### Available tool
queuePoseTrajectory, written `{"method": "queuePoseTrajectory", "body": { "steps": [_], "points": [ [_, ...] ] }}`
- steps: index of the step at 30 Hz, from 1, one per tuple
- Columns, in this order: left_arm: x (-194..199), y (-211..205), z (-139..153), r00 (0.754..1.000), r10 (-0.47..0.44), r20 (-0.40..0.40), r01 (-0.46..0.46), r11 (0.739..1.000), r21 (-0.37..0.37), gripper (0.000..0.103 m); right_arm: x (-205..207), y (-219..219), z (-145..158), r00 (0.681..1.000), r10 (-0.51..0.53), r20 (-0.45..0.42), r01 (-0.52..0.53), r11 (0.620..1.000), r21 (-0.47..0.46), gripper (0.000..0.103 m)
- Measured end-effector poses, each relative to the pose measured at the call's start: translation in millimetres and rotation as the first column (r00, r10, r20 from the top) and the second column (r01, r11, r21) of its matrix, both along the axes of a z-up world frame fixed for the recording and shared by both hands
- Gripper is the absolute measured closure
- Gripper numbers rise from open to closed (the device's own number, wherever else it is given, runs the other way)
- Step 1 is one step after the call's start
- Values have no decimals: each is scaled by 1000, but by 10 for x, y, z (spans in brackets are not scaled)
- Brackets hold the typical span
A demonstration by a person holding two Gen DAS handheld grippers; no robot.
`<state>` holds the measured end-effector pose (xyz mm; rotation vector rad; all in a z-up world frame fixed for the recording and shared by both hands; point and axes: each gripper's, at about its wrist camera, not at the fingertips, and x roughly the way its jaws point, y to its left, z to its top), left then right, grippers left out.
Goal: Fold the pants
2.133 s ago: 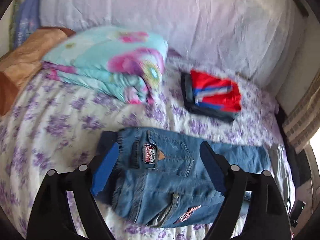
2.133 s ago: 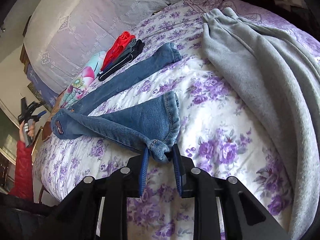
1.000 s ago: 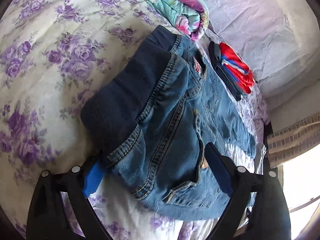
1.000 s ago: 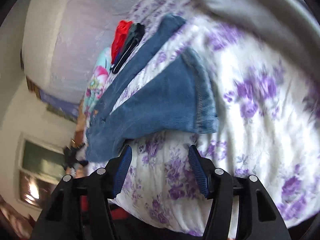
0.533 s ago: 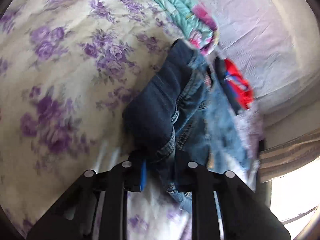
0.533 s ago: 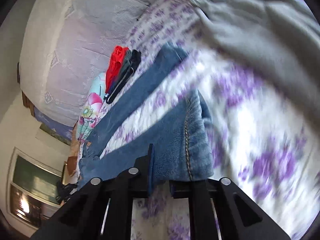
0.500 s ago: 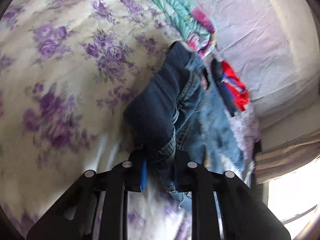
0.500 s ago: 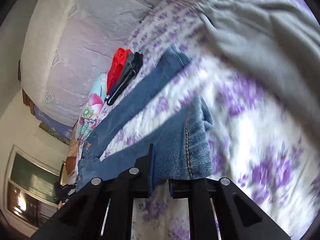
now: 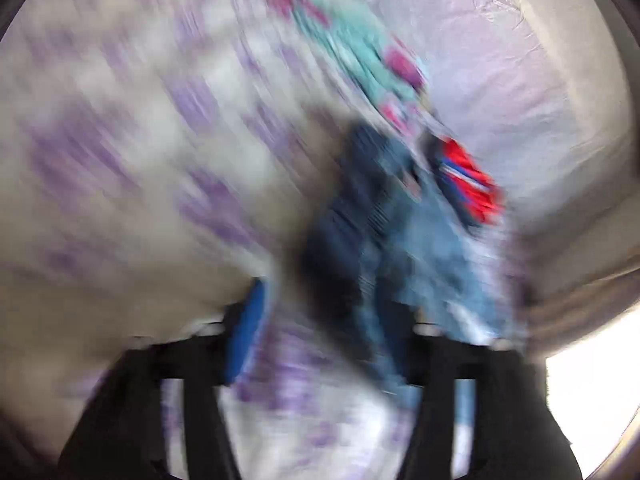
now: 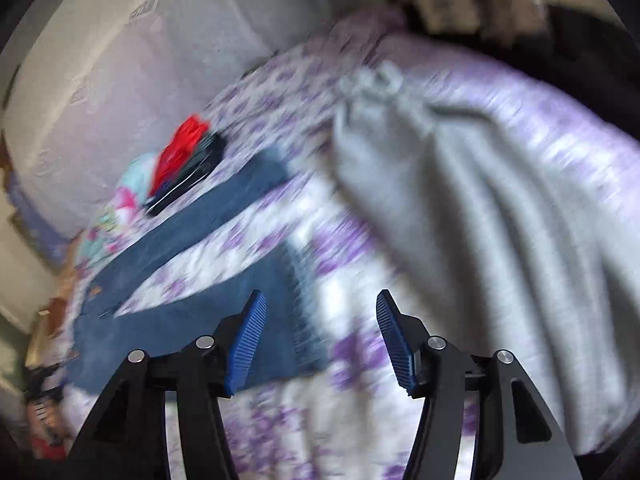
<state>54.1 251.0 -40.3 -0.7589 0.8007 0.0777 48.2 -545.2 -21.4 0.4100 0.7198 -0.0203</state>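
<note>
We see the blue jeans (image 10: 188, 280) spread across the bed (image 10: 280, 420), on its white sheet with purple flowers, and we take them as our landmark.

In the left wrist view everything is smeared by motion. The left gripper (image 9: 324, 332) has just been opening: its jaws stand apart, the blue pad of one finger (image 9: 246, 336) is clear of the cloth, and the dark waist end of the jeans (image 9: 360, 240) lies in the gap nearer the other finger. We cannot tell for sure whether that finger touches the denim, but nothing is clamped. Beyond the jeans, up and to the left, lies a folded turquoise blanket with pink flowers (image 9: 352, 52). Just beside the jeans on the far right sits a small stack of folded clothes, red on top (image 9: 468, 188). Behind it all rises a pale, wrinkled padded headboard (image 9: 500, 80).

In the right wrist view the right gripper (image 10: 320, 332) has likewise just been opening; its two ribbed blue pads are spread, with the hem of one jeans leg (image 10: 296, 320) lying flat on the bed between them and nearer the left pad, not pinched. The two legs splay in a V, the other leg running away toward the red-topped stack (image 10: 184, 160). To the right of the jeans, a grey garment (image 10: 460, 220) sprawls over the bed, close to the near hem but apart from it.
</note>
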Motion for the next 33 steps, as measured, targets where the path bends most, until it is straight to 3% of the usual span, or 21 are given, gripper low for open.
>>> {"method": "queuePoseTrajectory", "body": {
  "steps": [1,2,5,8,12,15,17,19,21,23,26,28,29,31,33],
  "points": [
    [-68,8,150,998,54,21,-55,994,90,31,-6,48,92,999,11,36,-10,999,-31,44],
    [-76,-3,263,997,63,42,-67,990,124,31,47,121,136,997,48,55,-47,998,-35,44],
    [142,-160,479,996,-18,83,11,996,87,31,291,675,217,970,227,89,-227,974,-12,40],
    [568,-511,559,987,-138,79,130,986,100,27,659,1511,159,902,426,67,-424,904,-44,34],
    [1184,-935,310,973,-228,-18,227,954,194,22,1032,2507,-99,771,637,-10,-637,770,-25,33],
    [1412,-922,-20,969,-226,-99,243,946,216,23,1146,2762,-438,725,675,-135,-684,729,-33,32],
    [1368,-845,-105,960,-273,-60,280,935,217,24,1133,2633,-483,706,703,-85,-704,710,20,33],
    [1253,-802,-36,960,-275,-57,280,933,224,28,1153,2419,-440,731,677,-84,-667,735,121,32],
    [1178,-753,89,969,-243,-39,246,952,181,26,1194,2301,-317,768,635,-80,-619,769,159,32],
    [1191,-756,313,962,-271,29,262,951,165,18,1259,2309,-78,779,626,-27,-619,776,119,22],
    [1370,-846,502,970,-237,48,212,930,301,11,1505,2455,166,812,583,27,-583,813,-4,11],
    [1563,-844,419,975,-221,-7,211,920,331,11,1780,2531,211,818,575,31,-574,818,-39,11],
    [1677,-819,281,974,-220,-61,228,924,306,11,1918,2506,200,821,570,24,-569,821,-41,11],
    [1761,-761,45,966,-222,-134,252,926,280,11,2255,2337,52,853,522,-29,-521,853,29,11],
    [1777,-739,-102,964,-206,-167,251,913,322,5,2535,2109,-197,873,469,-132,-464,883,72,11]
  ]
}}
